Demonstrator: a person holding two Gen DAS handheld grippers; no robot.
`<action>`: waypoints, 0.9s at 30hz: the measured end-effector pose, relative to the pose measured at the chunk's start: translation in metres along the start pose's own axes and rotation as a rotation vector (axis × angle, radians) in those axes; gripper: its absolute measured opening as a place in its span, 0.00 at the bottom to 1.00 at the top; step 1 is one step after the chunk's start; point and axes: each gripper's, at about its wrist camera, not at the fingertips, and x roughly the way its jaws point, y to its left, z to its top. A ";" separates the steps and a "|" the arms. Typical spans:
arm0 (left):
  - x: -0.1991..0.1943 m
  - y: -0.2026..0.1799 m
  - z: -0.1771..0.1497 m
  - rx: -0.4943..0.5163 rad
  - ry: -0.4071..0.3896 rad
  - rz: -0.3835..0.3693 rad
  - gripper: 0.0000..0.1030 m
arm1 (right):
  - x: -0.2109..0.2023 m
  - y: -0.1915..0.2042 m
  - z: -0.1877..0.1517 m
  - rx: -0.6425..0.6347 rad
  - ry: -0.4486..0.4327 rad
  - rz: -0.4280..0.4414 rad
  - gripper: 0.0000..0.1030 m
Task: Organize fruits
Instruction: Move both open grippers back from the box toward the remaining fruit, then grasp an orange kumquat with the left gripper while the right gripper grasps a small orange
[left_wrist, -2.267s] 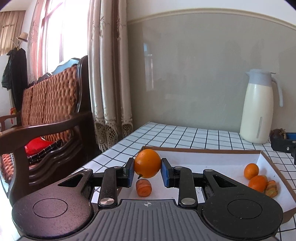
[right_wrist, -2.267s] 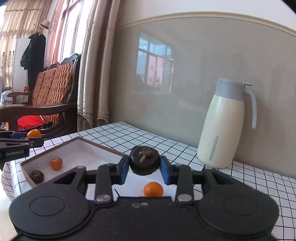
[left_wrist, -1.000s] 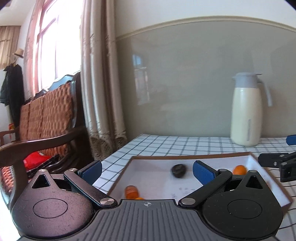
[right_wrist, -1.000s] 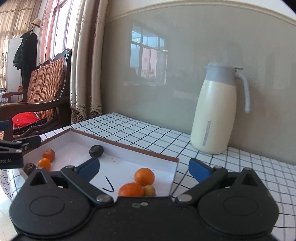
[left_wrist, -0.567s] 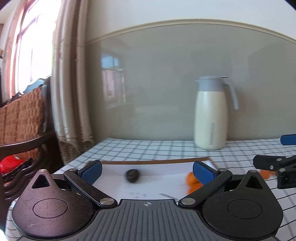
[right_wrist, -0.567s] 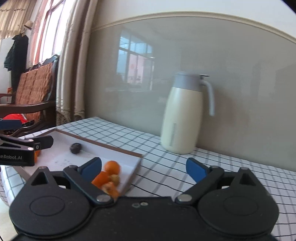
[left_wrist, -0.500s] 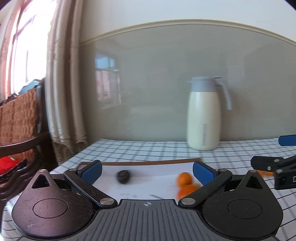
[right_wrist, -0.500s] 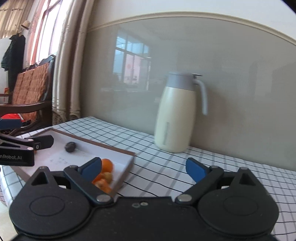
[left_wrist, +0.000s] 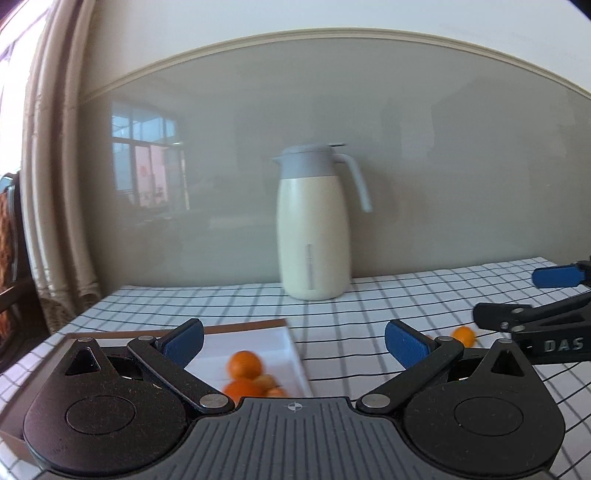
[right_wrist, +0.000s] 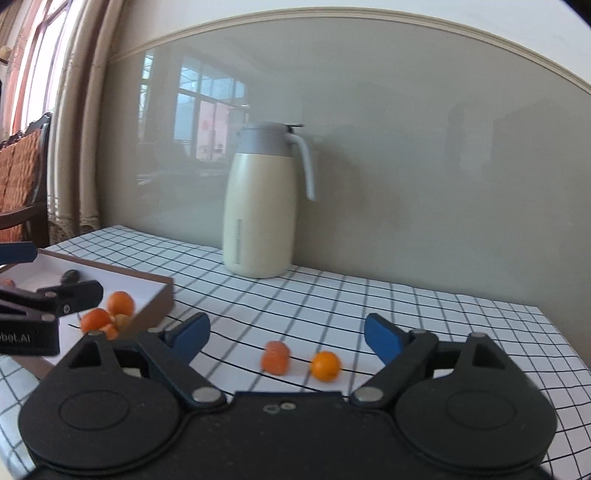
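A cream jug (left_wrist: 313, 236) stands on the checked tablecloth (right_wrist: 369, 295) by the curtain (left_wrist: 44, 184).

Both tools look alike. The left gripper (left_wrist: 293, 341) is matt black plastic with a ribbed centre plate, a small crosshair mark, two round housings, silver pivot screws and blue finger pads (left_wrist: 184, 339). The right gripper (right_wrist: 287, 334) matches it, with blue pads (right_wrist: 382, 339) and white lettering along its side.

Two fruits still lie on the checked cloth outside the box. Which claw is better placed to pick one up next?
Probably the right claw: the oblong orange fruit and the round orange fruit lie just ahead between its closing jaws, untouched. The open left claw faces the box corner instead.
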 end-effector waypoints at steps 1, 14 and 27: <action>0.003 -0.006 0.000 0.002 0.003 -0.016 1.00 | 0.003 -0.003 -0.001 0.003 0.009 -0.005 0.76; 0.061 -0.062 -0.004 0.037 0.146 -0.112 0.73 | 0.058 -0.036 -0.018 0.034 0.139 -0.029 0.51; 0.118 -0.088 -0.015 0.012 0.292 -0.224 0.50 | 0.106 -0.055 -0.028 0.080 0.269 0.110 0.33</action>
